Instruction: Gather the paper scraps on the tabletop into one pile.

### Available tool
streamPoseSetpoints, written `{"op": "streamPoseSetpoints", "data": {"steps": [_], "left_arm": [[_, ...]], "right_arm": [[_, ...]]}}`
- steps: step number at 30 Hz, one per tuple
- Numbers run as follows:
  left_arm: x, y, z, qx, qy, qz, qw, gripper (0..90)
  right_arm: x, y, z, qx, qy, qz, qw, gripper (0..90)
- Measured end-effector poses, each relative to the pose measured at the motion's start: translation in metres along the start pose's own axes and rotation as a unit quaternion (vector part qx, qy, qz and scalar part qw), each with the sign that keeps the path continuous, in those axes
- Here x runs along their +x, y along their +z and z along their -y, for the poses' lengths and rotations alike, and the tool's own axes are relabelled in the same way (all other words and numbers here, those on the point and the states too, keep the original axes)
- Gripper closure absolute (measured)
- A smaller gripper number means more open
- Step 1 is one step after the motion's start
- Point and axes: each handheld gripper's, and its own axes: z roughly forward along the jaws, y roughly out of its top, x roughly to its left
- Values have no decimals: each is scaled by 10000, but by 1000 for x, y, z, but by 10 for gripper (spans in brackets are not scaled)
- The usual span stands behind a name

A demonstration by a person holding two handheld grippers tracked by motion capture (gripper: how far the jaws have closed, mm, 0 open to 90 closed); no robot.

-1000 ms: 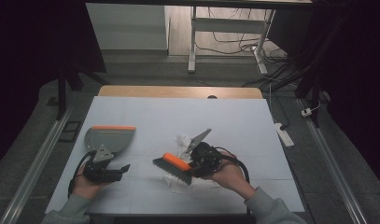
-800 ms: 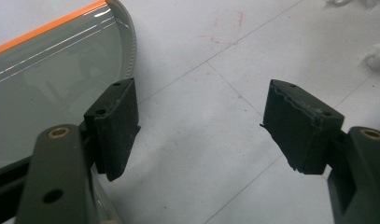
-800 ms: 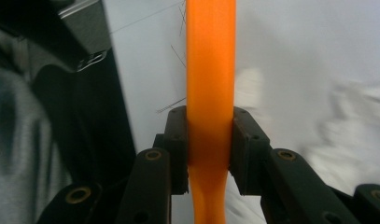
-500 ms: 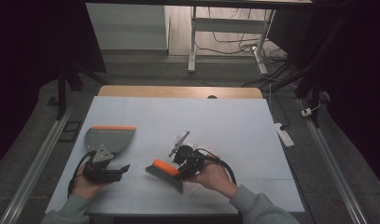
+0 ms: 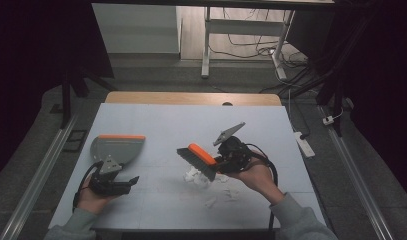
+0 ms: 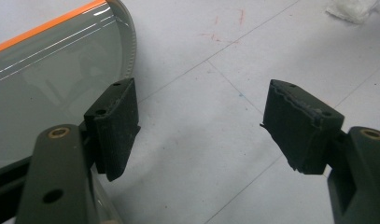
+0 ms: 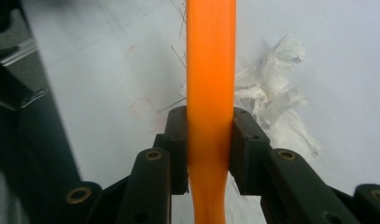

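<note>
A brush with an orange handle and dark bristles is held above the middle of the white table. My right gripper is shut on the handle. White paper scraps lie under and in front of the brush. A grey dustpan with an orange edge lies flat at the left. My left gripper rests just in front of the dustpan, open with nothing between its fingers, and its left jaw sits by the pan's rim.
More small scraps lie near the front edge, right of centre. One scrap shows far off in the left gripper view. The table's wooden far edge borders a floor with desk legs and cables.
My right gripper swept the brush left and toward me, then swung it back right and up. The paper scraps now lie nearer the front. The left gripper has stayed put.
</note>
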Motion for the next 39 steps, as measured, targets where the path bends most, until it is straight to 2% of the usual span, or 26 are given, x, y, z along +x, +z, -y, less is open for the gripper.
{"op": "streamPoseSetpoints", "data": {"steps": [2, 5, 11, 14, 16, 18, 20, 22, 24, 27, 31, 33, 35, 37, 39], "left_arm": [[0, 0, 0, 3, 0, 0, 10000, 278], [0, 0, 0, 1, -2, -2, 10000, 279], [0, 0, 0, 19, 17, -8, 10000, 278], [0, 0, 0, 8, 5, -19, 10000, 278], [0, 0, 0, 8, 0, -18, 10000, 278], [0, 0, 0, 22, 7, -13, 10000, 279], [0, 0, 0, 21, 13, -13, 10000, 279], [0, 0, 0, 13, 7, -11, 10000, 279], [0, 0, 1, 10, 2, -11, 10000, 279], [2, 0, 1, 21, -5, -8, 10000, 279], [1, 0, 1, 28, 2, -2, 10000, 279], [1, 0, 1, 16, 18, -14, 10000, 279], [0, 0, 1, 13, 16, -18, 10000, 279], [0, 0, 1, 30, 22, -13, 10000, 279], [0, 1, 0, 46, 28, -18, 10000, 279]], "right_arm": [[1, -9, 5, 7, -122, 19, 9999, 703], [6, -12, 14, 185, -217, -216, 9994, 703], [28, 14, 32, 738, -567, -677, 9933, 703], [39, 33, 35, 1021, -739, -827, 9886, 703], [42, 43, 34, 1151, -850, -741, 9869, 703], [39, 46, 28, 1172, -830, -523, 9883, 703], [30, 49, 21, 1155, -926, -237, 9887, 703], [15, 50, 14, 1044, -890, -83, 9905, 703], [3, 47, 10, 824, -814, 24, 9933, 703], [-3, 31, 9, 396, -625, -104, 9972, 703], [-2, 2, 16, 192, -696, 45, 9974, 703], [-4, -13, 24, 201, -620, 125, 9978, 703], [-7, -23, 35, 319, -578, 169, 9977, 703], [-9, -27, 48, 594, -771, 13, 9953, 703], [-9, -22, 61, 904, -907, -165, 9916, 703]]}}
